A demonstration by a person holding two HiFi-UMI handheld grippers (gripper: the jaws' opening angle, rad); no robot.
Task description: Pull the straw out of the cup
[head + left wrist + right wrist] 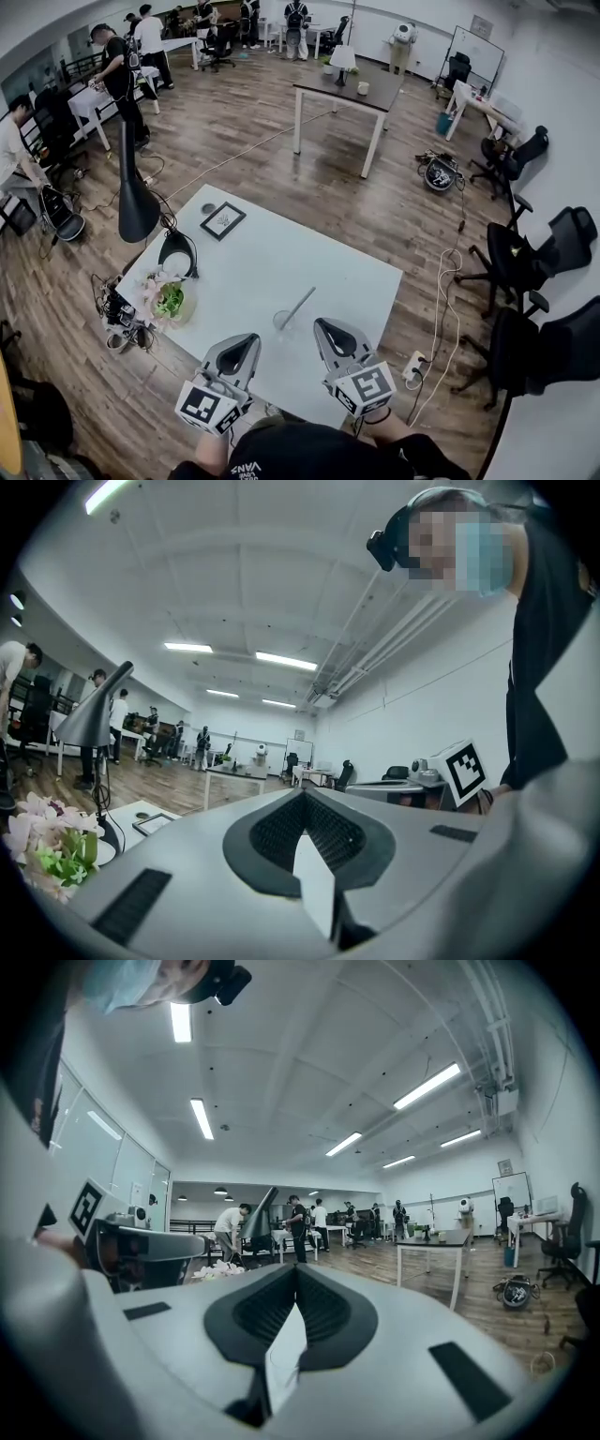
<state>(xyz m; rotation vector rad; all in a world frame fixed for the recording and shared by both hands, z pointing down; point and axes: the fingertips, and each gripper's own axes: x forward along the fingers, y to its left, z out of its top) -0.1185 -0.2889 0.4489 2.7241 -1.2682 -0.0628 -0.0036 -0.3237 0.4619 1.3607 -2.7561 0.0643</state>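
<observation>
Office room, wood floor; a white worktop (281, 253) stands in the foreground, with the person at its near edge.

- Cup (282, 322): clear, upright, near the worktop's near edge, in the gap between the two grippers and just ahead of them.
- Straw (301, 304): stands in the cup, long axis tilted, with the top end leaning away from the person and toward the right.
- Left gripper (249, 337): fingers together, nothing between them; it sits to the left of the cup.
- Right gripper (322, 324): fingers together, nothing between them; it sits just right of the cup.

Judgement: the straw's free end lies nearer the right gripper, so that gripper suits the pull, along the straw's tilt. Its fingers must part first. The left gripper is placed to steady the cup.
</observation>
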